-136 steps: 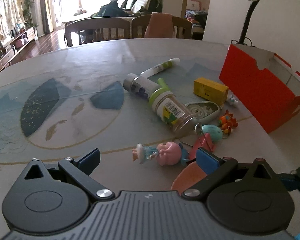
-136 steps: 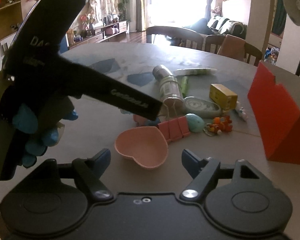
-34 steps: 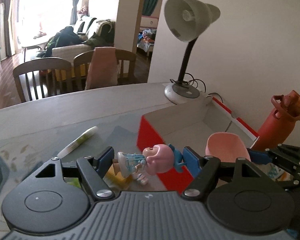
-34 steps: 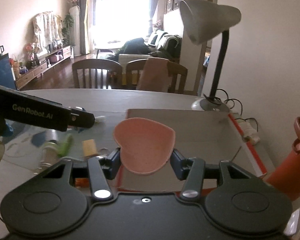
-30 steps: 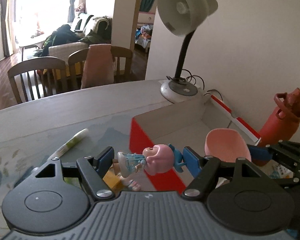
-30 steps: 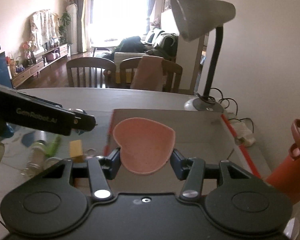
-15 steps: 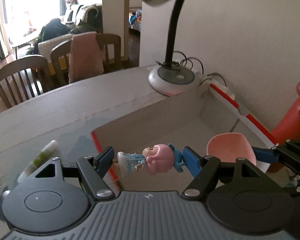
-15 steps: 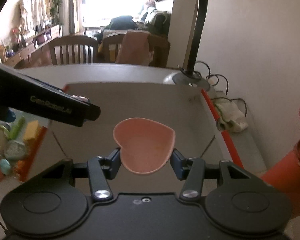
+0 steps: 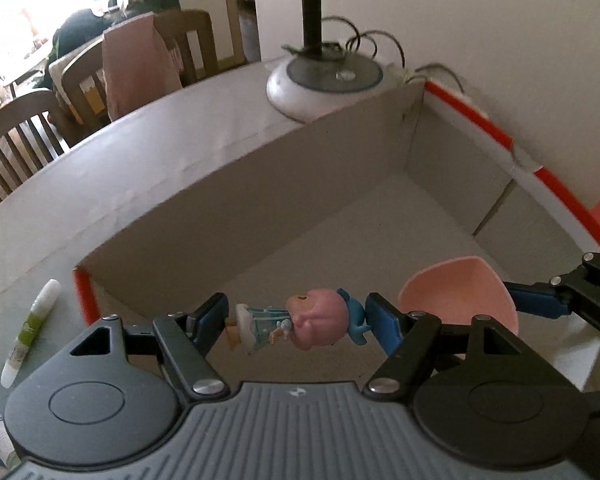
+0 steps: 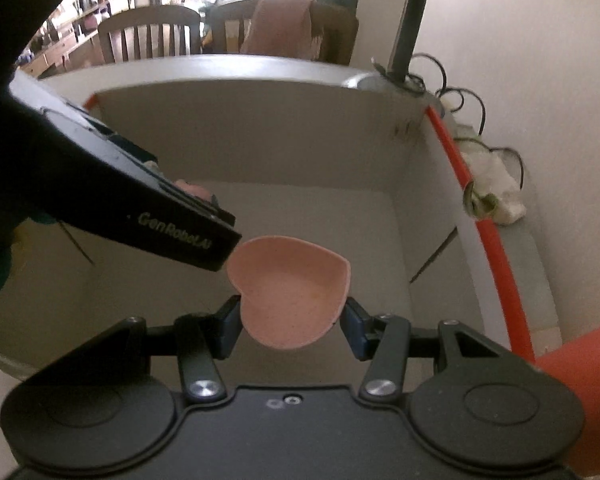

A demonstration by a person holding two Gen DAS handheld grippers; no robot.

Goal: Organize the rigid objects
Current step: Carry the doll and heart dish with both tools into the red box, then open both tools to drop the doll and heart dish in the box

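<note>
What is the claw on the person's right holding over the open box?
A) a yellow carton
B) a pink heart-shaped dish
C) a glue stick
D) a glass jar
B: in the right wrist view the right claw grips a pink heart-shaped dish by its sides above the box, while the left claw holds a small doll.

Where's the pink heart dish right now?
The pink heart dish is clamped in the right tongs, above the open cardboard box, just right of the left tongs holding the doll.
</note>
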